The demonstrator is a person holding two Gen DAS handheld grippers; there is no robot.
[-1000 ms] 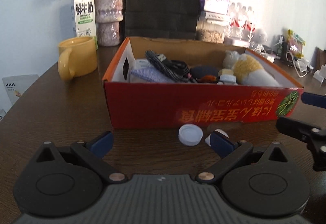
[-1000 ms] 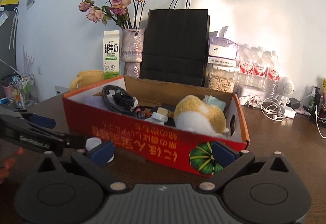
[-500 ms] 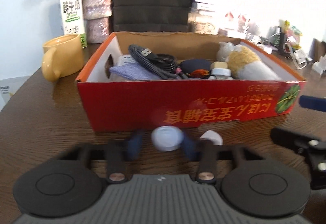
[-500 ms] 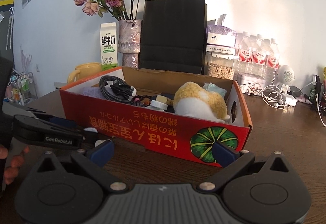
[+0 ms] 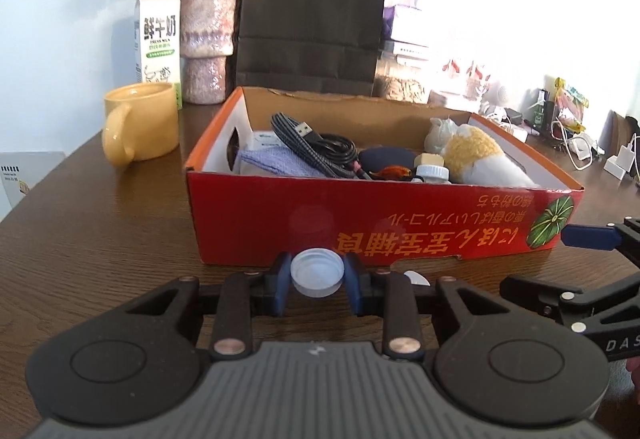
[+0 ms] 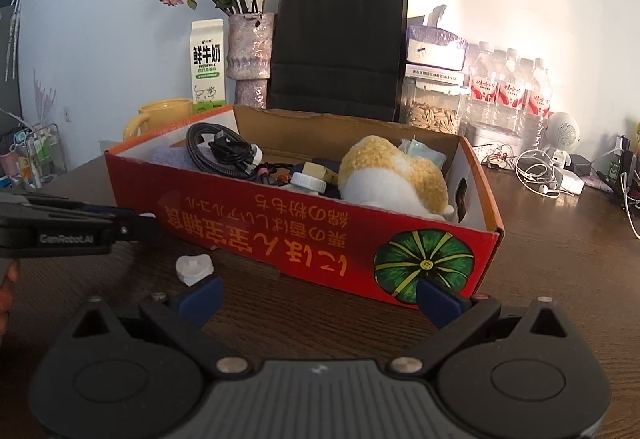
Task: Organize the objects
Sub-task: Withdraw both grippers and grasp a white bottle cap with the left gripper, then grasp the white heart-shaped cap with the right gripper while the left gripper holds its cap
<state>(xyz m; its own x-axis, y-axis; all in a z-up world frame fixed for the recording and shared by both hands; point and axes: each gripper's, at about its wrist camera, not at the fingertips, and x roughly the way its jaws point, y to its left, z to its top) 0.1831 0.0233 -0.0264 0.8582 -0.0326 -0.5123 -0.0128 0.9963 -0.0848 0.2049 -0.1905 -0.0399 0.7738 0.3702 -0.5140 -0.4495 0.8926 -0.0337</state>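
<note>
A: Your left gripper (image 5: 317, 281) pinches a round white plastic bottle cap (image 5: 317, 273), one blue pad (image 5: 281, 279) pressed on each side of it, low over the dark brown wooden table (image 5: 100, 235). Just ahead of the fingertips stands the front wall of the red cardboard box printed with a green pumpkin (image 5: 380, 223).

B: And your right gripper (image 6: 318, 293)?

A: Its blue-tipped fingers (image 6: 202, 295) are spread wide with nothing between them, and its right tip sits just in front of the box's pumpkin corner. A small white heart-shaped piece (image 6: 194, 268) lies on the table just ahead of its left fingertip; in the left wrist view that piece shows only as a white sliver right of the pinching fingers.

B: What is beyond your fingers?

A: Inside the box, from the left gripper's side: a lavender folded cloth (image 5: 276, 163), a coiled black braided USB cable (image 5: 316, 147), a small white-capped jar (image 5: 432, 173) and a yellow-and-white plush toy (image 5: 480, 155). Beyond the box, left of the fingers, a yellow ceramic mug (image 5: 140, 123) rests on the table, with a white milk carton (image 5: 157, 39), a mottled pink vase of dried roses (image 5: 208, 39) and a black paper bag (image 5: 312, 15) behind it.

B: Can you see both grippers together?

A: Yes. In the right wrist view your left gripper reaches in from the left edge, its tip near the box front.
</note>
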